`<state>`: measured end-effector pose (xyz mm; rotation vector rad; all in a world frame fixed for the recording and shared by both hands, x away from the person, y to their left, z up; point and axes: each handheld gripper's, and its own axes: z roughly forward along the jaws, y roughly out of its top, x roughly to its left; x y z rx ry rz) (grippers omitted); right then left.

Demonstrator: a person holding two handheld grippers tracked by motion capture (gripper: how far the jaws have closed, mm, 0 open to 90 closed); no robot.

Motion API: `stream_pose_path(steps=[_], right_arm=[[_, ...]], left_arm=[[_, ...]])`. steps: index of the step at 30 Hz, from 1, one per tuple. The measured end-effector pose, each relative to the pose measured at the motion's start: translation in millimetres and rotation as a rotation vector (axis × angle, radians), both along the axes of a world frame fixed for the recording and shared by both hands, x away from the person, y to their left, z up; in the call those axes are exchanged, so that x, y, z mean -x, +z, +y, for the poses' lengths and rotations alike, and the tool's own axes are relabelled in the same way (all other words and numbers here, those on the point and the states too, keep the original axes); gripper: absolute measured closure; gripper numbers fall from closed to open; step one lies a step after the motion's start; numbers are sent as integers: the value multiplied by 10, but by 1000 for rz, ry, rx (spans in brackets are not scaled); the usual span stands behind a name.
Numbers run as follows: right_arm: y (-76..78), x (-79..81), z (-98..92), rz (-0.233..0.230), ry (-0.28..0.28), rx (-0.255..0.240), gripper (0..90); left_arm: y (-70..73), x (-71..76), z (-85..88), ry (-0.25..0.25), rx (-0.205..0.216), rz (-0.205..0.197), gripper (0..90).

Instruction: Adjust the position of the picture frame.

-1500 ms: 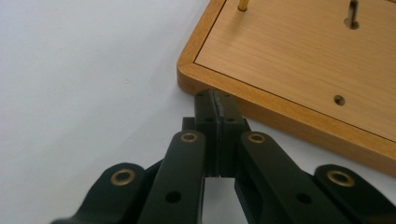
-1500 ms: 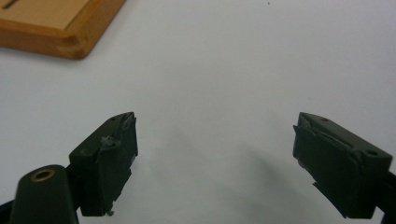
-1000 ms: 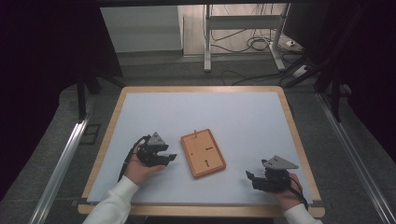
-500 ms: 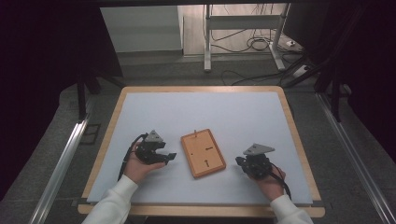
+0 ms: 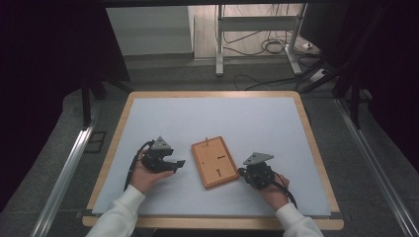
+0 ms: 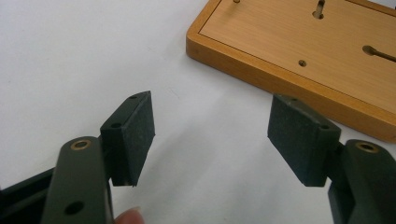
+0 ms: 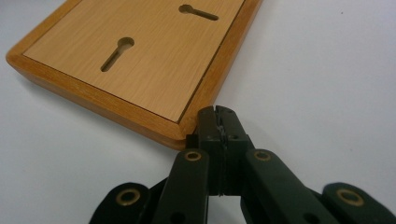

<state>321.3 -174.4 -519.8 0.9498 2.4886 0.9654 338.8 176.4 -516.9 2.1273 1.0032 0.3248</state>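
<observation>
since the earlier frame we see the right hand-held gripper (image 5: 245, 172) move in from the tabletop's near right corner to the wooden board (image 5: 215, 162); its jaws have just been closing and now meet with nothing between them, their tips at the board's near right corner, seemingly touching its edge. the left hand-held gripper (image 5: 179, 165) keeps its place just left of the board; its jaws have just been opening and stand wide apart, empty, pointing at the board's left edge. the board lies flat on the white tabletop (image 5: 257, 123), slightly near of centre, between both grippers, keyhole slots (image 7: 116, 53) facing up.
</observation>
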Motion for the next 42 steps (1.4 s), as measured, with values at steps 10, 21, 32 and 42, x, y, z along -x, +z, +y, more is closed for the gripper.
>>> stream_pose_path(steps=[10, 21, 32, 42], right_arm=[[-23, 36, -6, 26, 21, -43, 900], [-47, 218, 221, 52, 117, -66, 900], [-72, 324, 377, 12, 176, -8, 900], [43, 373, 133, -25, 144, -70, 876]], left_arm=[[-16, -8, -9, -3, -5, 4, 313], [-15, -14, 11, -4, 0, 5, 310], [-15, -12, 13, -7, 1, 4, 308], [0, -12, 49, -6, 8, -4, 305]])
